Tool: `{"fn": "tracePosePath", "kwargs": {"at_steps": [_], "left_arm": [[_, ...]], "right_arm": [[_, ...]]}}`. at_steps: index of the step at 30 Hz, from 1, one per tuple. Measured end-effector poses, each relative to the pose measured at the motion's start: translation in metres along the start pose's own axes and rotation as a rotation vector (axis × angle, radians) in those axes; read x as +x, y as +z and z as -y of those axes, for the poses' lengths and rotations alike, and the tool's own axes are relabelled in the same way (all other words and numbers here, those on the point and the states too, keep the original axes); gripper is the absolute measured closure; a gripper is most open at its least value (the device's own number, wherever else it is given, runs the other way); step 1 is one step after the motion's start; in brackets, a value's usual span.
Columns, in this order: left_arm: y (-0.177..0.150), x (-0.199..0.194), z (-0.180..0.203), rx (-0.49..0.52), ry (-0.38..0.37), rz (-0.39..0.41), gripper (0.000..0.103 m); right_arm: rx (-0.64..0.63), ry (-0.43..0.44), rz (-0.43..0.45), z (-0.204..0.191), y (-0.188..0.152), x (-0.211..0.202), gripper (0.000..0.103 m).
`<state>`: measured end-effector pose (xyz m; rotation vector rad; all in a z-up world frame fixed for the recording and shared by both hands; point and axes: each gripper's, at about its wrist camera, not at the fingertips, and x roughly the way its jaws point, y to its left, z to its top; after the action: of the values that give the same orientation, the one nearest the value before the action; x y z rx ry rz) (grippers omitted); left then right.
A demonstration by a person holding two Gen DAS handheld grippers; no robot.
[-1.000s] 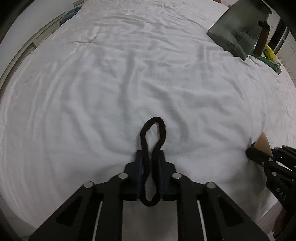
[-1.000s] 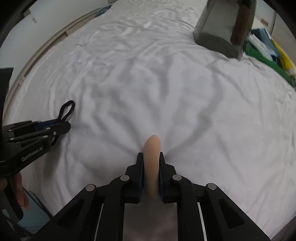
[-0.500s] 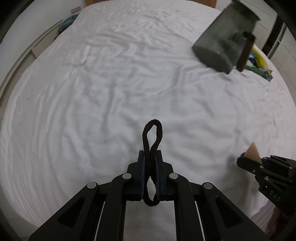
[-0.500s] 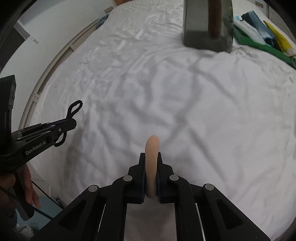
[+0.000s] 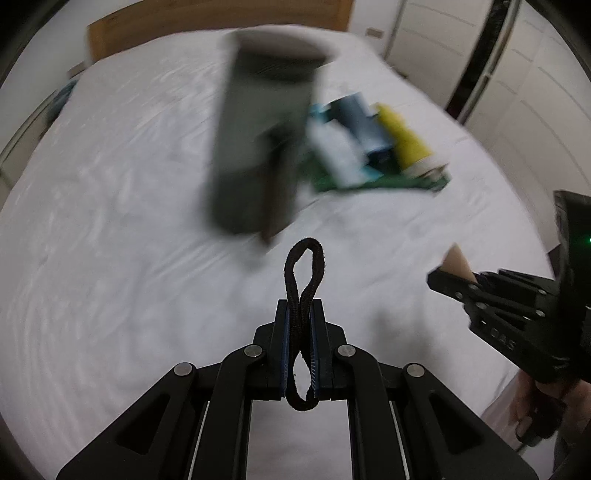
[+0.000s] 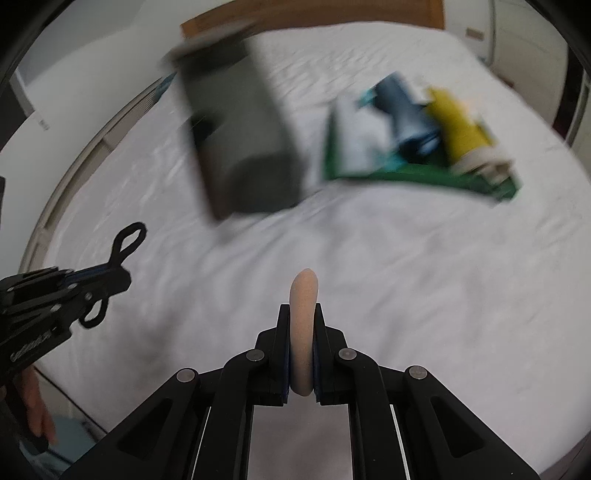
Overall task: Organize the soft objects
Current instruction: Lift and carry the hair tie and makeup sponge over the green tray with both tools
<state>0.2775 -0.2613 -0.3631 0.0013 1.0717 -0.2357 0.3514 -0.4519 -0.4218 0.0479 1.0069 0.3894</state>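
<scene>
My left gripper (image 5: 300,314) is shut on a black hair tie (image 5: 303,280), pinched into a figure-eight loop and held above the white bed (image 5: 110,221). It also shows at the left of the right wrist view (image 6: 122,269), with the hair tie (image 6: 127,238) sticking out. My right gripper (image 6: 302,317) is shut on a beige makeup sponge (image 6: 303,317). The right gripper appears at the right of the left wrist view (image 5: 437,275) with the sponge tip (image 5: 456,263). A blurred dark grey storage bin (image 5: 258,147) lies ahead on the bed.
A green tray (image 6: 424,173) with rolled blue, yellow and white cloths (image 6: 458,125) sits right of the bin (image 6: 240,140). A wooden headboard (image 5: 221,22) is at the far end. White wardrobe doors (image 5: 517,92) stand at the right.
Both grippers have lifted and moved forward toward the grey bin, which now looms larger. The green tray of rolled cloths has come into view. Both holds are unchanged.
</scene>
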Motion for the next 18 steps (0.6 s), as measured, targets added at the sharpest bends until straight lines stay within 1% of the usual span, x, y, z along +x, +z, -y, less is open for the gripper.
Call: {"fn": "tracePosePath", "kwargs": {"at_steps": [2, 5, 7, 10, 13, 15, 18], "left_arm": [[0.031, 0.007, 0.029, 0.009, -0.028, 0.030, 0.096], [0.074, 0.019, 0.062, 0.012, -0.049, 0.075, 0.096], [0.104, 0.034, 0.079, 0.011, -0.049, 0.103, 0.096], [0.142, 0.058, 0.096, -0.010, -0.043, 0.124, 0.096], [0.170, 0.082, 0.103, -0.053, -0.035, 0.128, 0.096], [0.185, 0.099, 0.106, -0.064, -0.008, 0.131, 0.096], [0.197, 0.125, 0.111, -0.086, 0.018, 0.121, 0.096]], "right_arm": [[-0.009, -0.031, 0.031, 0.028, 0.024, -0.005, 0.095], [-0.020, -0.064, 0.075, 0.064, 0.055, -0.010, 0.095], [-0.024, -0.074, 0.104, 0.091, 0.077, -0.011, 0.095], [-0.027, -0.083, 0.132, 0.117, 0.103, 0.000, 0.095], [-0.036, -0.086, 0.152, 0.140, 0.128, 0.016, 0.095], [-0.045, -0.082, 0.159, 0.149, 0.144, 0.032, 0.095], [-0.058, -0.079, 0.161, 0.161, 0.167, 0.063, 0.095]]}}
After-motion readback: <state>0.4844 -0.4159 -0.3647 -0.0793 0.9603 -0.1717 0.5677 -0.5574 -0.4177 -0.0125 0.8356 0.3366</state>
